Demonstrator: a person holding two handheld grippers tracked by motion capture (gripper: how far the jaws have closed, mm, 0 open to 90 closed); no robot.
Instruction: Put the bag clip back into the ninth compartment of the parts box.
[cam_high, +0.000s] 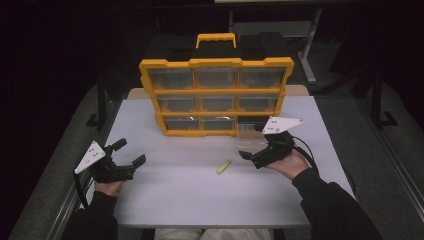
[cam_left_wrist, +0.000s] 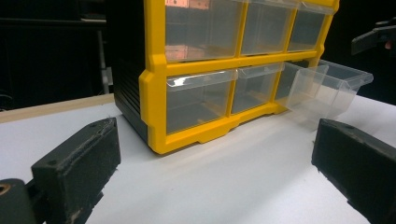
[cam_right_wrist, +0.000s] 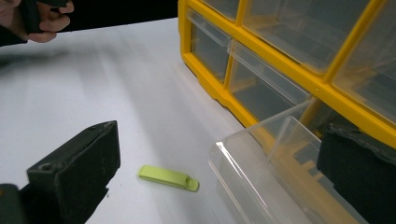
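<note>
**Drawer out, clip waiting on the table**

Your right gripper (cam_high: 250, 156) hangs with its jaws spread and nothing between them, just in front of the clear drawer (cam_high: 248, 137) pulled out of the bottom right slot of the yellow cabinet (cam_high: 216, 95). At about eight o'clock from that gripper, near but apart from it, the small green clip (cam_high: 224, 166) lies flat on the white table (cam_high: 200, 200). Your left gripper (cam_high: 131, 152) sits well apart at the table's nine o'clock edge, jaws also spread and empty.

By the look of things, the opening is done and the rest remains: the clip is yet to be picked up, dropped in the drawer and the drawer pushed home.

The right gripper view shows the clip (cam_right_wrist: 168, 178) close beside the drawer's (cam_right_wrist: 280, 177) front lip. The left gripper view shows the drawer (cam_left_wrist: 329, 88) jutting clear of the cabinet (cam_left_wrist: 187, 70), with the other drawers shut.
</note>
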